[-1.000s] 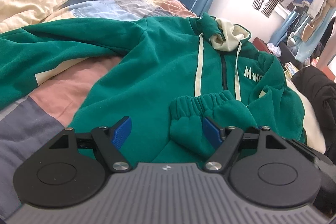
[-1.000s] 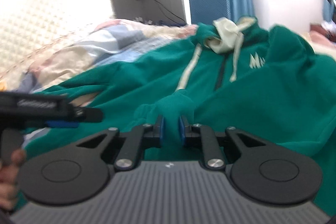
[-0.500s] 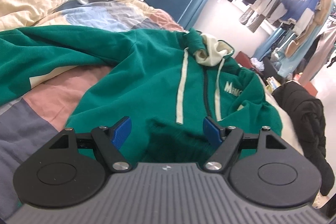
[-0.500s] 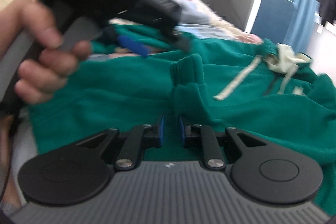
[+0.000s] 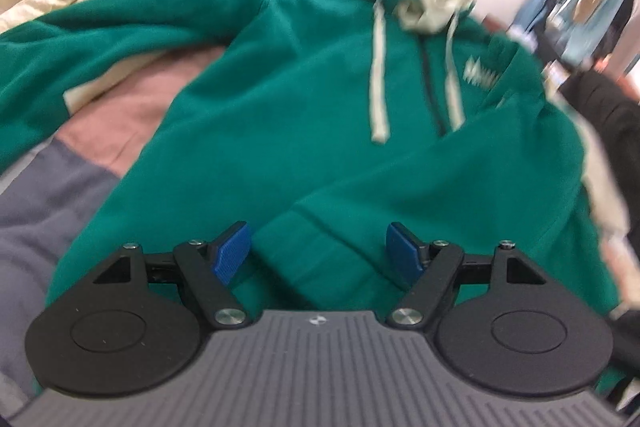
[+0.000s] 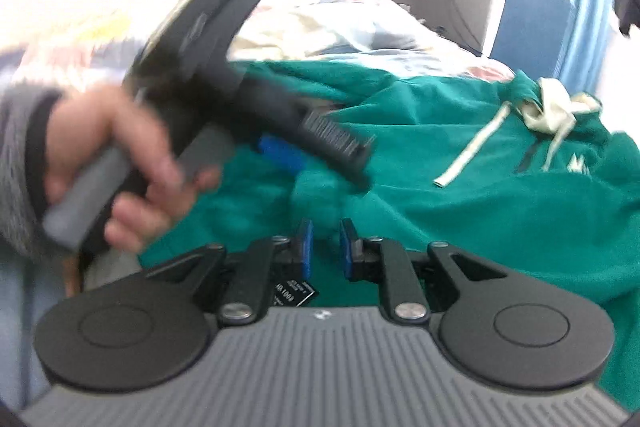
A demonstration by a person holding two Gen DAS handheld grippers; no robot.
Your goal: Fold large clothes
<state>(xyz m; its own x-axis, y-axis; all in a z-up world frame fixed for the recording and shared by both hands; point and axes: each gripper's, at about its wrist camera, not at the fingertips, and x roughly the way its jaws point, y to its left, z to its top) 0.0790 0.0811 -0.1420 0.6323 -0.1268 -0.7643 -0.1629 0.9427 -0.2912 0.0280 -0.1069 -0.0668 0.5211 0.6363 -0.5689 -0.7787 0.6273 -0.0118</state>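
Fingers: right gripper (image 6: 323, 241) nearly closed, green sleeve cuff (image 6: 320, 195) pinched; left gripper (image 5: 316, 251) spread wide, nothing gripped.
Bed (image 5: 80, 115): patchwork cover.
Hoodie (image 5: 320, 87): spread on bed, hood far.
Folded sleeve (image 5: 400, 187): laid diagonally across body; cuff end between left fingers, nearer hand.

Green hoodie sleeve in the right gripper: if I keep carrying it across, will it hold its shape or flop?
Probably flop: the sleeve already bunches into soft folds ahead of the right gripper, shut on it. The green hoodie looks like thick fleece, so it may drag rather than slide. Its drawstrings lie loose and could trail.
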